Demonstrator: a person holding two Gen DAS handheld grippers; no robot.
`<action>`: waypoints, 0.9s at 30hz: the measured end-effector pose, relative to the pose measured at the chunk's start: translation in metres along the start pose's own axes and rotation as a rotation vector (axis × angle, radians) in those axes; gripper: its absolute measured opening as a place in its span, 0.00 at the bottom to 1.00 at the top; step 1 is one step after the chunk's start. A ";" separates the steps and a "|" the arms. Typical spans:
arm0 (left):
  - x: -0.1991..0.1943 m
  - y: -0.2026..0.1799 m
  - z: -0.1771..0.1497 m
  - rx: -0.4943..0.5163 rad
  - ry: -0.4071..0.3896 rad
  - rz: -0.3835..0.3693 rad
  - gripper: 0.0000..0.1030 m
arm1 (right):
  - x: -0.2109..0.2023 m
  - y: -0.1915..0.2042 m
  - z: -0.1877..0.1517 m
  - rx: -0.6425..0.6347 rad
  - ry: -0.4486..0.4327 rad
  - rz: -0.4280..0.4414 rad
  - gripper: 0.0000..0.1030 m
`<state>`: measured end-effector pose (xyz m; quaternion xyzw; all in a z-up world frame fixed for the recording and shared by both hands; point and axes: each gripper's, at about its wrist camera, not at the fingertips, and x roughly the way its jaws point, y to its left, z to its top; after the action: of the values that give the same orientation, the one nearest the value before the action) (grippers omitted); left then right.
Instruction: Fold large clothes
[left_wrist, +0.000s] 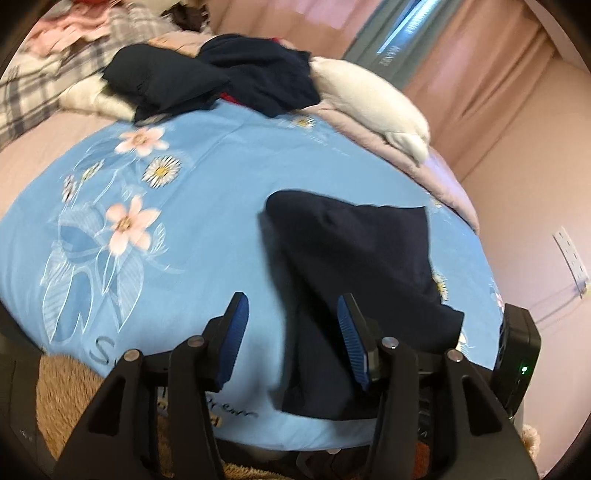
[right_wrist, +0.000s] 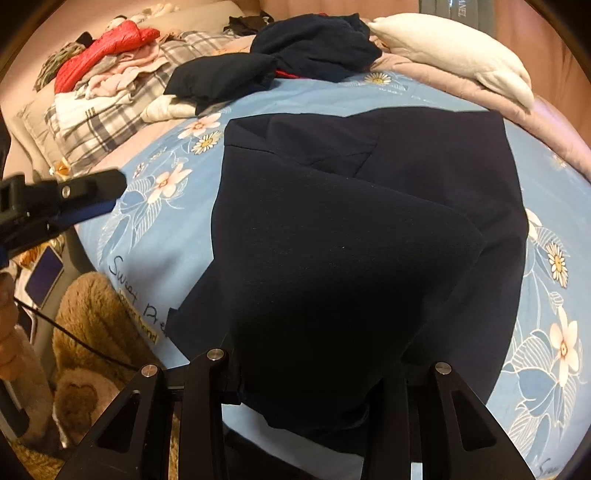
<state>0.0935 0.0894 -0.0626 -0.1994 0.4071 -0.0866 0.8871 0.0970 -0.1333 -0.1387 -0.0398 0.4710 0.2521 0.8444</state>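
Observation:
A large dark navy garment (right_wrist: 362, 229) lies on the light blue floral sheet (right_wrist: 162, 236), partly folded. In the right wrist view its near part rises up and drapes over my right gripper (right_wrist: 314, 373), whose fingertips are hidden under the cloth. My left gripper (left_wrist: 293, 332) is open, blue pads (left_wrist: 236, 325) apart, above the garment's near left edge (left_wrist: 354, 258); nothing is between them. The left gripper also shows in the right wrist view (right_wrist: 74, 199), at the far left above the sheet.
A pile of dark clothes (left_wrist: 221, 81) and a white pillow (left_wrist: 373, 99) lie at the far end of the bed. Plaid bedding and red and pink clothes (right_wrist: 107, 55) lie at far left. A brown plush toy (right_wrist: 92, 354) sits beside the bed's near edge.

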 end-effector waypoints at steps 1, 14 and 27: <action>0.000 -0.003 0.003 0.007 -0.002 -0.011 0.52 | -0.005 -0.003 -0.001 0.007 -0.004 0.008 0.40; 0.008 -0.060 0.035 0.140 0.010 -0.161 0.61 | -0.068 -0.016 -0.019 0.090 -0.123 0.169 0.68; 0.075 -0.034 -0.009 0.117 0.290 -0.112 0.20 | -0.074 -0.060 -0.039 0.259 -0.133 0.068 0.69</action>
<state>0.1362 0.0322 -0.1053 -0.1553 0.5133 -0.1875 0.8230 0.0631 -0.2258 -0.1102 0.1022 0.4438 0.2199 0.8627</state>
